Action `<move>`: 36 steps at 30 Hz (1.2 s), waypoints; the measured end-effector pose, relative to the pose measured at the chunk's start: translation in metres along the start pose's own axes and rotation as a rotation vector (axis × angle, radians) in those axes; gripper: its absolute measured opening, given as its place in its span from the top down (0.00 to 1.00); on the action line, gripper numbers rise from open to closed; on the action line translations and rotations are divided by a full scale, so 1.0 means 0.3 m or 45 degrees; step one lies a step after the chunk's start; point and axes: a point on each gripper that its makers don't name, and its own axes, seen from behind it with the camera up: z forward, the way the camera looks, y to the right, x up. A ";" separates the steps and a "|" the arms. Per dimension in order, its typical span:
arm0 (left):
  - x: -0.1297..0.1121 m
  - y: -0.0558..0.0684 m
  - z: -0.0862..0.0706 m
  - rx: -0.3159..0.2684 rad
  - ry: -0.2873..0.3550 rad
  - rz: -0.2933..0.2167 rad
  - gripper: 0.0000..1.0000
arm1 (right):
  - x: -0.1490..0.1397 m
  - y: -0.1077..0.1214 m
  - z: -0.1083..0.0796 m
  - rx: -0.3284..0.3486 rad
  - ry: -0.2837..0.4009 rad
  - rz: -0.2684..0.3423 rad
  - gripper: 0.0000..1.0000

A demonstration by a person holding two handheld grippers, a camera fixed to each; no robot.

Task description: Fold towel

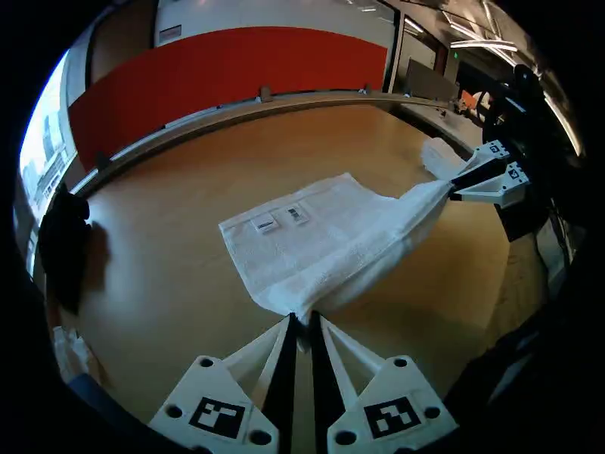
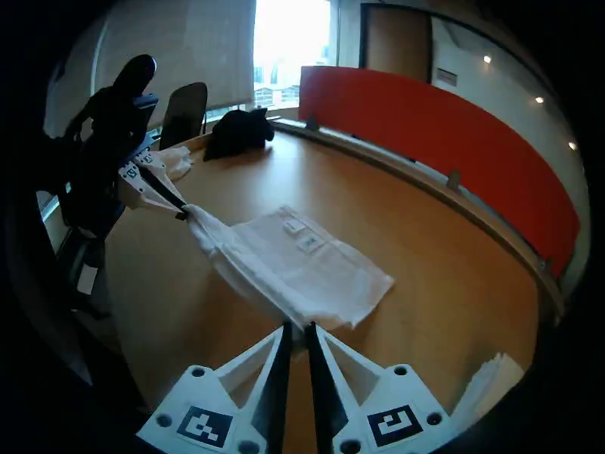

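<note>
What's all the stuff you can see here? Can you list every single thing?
towel: one, white, lying on the table, one edge held between the two tongs
labels: two, small, white and dark, on top of the towel
table: one, light brown wood, under everything
white cloth piles: two, white, on the table, one off to either side of the towel
black bundle: one, black, on the table near the window
chair: one, dark, behind the table by the window
red panel: one, red, along the table's far long edge
left tongs: one pair, white with black inner faces, shut on a towel corner
right tongs: one pair, same colours, shut on the other corner
</note>
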 end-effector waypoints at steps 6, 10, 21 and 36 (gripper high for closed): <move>0.015 0.022 -0.035 -0.007 0.008 -0.013 0.88 | 0.009 0.000 -0.031 -0.004 0.004 0.005 0.85; 0.020 0.037 -0.053 -0.010 0.006 -0.011 0.88 | 0.011 0.000 -0.049 -0.002 0.002 0.002 0.85; 0.029 0.064 -0.097 -0.025 0.000 -0.022 0.88 | 0.017 -0.022 -0.092 0.010 -0.004 0.000 0.85; 0.029 0.060 -0.096 -0.029 -0.009 -0.066 0.88 | 0.030 -0.023 -0.088 0.021 -0.016 -0.009 0.85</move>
